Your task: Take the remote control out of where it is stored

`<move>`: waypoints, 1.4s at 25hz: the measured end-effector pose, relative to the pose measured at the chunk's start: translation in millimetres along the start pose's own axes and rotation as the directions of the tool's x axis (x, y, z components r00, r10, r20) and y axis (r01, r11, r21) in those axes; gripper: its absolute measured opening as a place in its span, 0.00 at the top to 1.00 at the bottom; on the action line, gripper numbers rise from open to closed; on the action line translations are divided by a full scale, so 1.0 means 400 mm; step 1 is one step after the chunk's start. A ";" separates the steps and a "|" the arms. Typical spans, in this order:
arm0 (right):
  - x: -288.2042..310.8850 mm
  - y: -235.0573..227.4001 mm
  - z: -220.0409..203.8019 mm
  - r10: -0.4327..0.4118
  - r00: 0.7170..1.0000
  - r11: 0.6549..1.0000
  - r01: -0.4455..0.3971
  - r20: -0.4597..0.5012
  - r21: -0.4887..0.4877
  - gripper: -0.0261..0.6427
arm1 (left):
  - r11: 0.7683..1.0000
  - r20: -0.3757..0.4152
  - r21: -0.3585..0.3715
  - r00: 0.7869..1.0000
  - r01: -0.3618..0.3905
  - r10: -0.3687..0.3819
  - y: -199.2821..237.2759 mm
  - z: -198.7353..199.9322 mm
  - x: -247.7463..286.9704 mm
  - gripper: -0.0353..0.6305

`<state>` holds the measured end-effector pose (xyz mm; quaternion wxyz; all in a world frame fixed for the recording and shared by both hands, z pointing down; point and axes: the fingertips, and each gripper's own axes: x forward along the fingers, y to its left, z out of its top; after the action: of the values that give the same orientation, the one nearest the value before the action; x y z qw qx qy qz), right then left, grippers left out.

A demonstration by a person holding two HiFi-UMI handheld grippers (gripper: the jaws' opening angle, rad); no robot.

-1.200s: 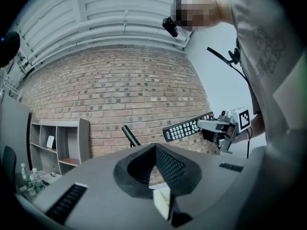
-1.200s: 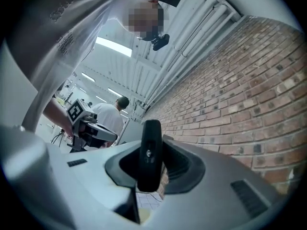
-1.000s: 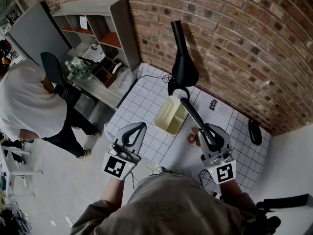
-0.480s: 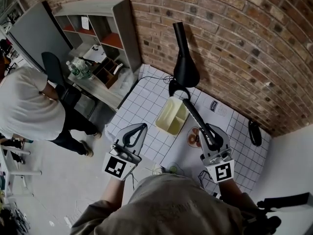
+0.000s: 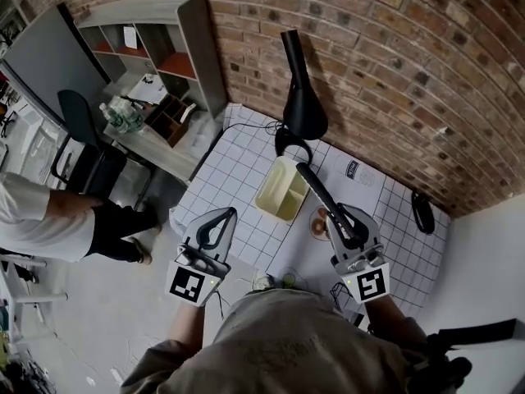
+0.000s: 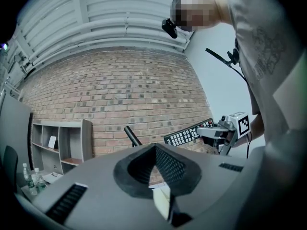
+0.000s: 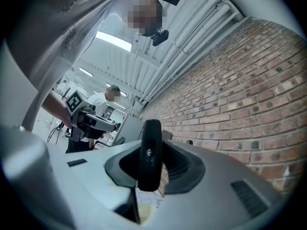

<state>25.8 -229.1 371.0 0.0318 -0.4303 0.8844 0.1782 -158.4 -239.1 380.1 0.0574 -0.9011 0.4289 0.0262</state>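
Note:
My right gripper (image 5: pixel 343 222) is shut on a long black remote control (image 5: pixel 320 195) and holds it in the air, its far end over the cream storage bin (image 5: pixel 279 194) on the white gridded table (image 5: pixel 234 167). In the right gripper view the remote (image 7: pixel 150 153) stands edge-on between the jaws of my right gripper (image 7: pixel 152 163). My left gripper (image 5: pixel 223 217) hovers at the table's left edge, shut, with nothing in it. From the left gripper view, its tips (image 6: pixel 154 146) meet, and the remote's keypad (image 6: pixel 186 134) shows beyond them.
A black lamp-like object (image 5: pixel 302 109) stands behind the bin against the brick wall. A small round dish (image 5: pixel 317 225) lies under the remote, a black object (image 5: pixel 422 213) at the table's right. A grey shelf unit (image 5: pixel 160 48), a cluttered desk (image 5: pixel 152 134) and a person in white (image 5: pixel 49 220) are on the left.
Both grippers keep about the same place, the remote still held. The person in white at the left has walked further toward the left edge, uncovering the chair.

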 end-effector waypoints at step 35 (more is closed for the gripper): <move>-0.278 0.025 0.048 -0.012 1.000 1.000 0.012 -0.006 0.007 0.82 | 0.997 -0.045 -0.052 0.998 -0.052 0.050 -0.232 -0.024 -0.102 0.94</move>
<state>86.0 -133.4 379.4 0.0317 -0.4362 0.8824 0.1734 -112.4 -150.9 401.2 0.0233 -0.8915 0.4521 0.0193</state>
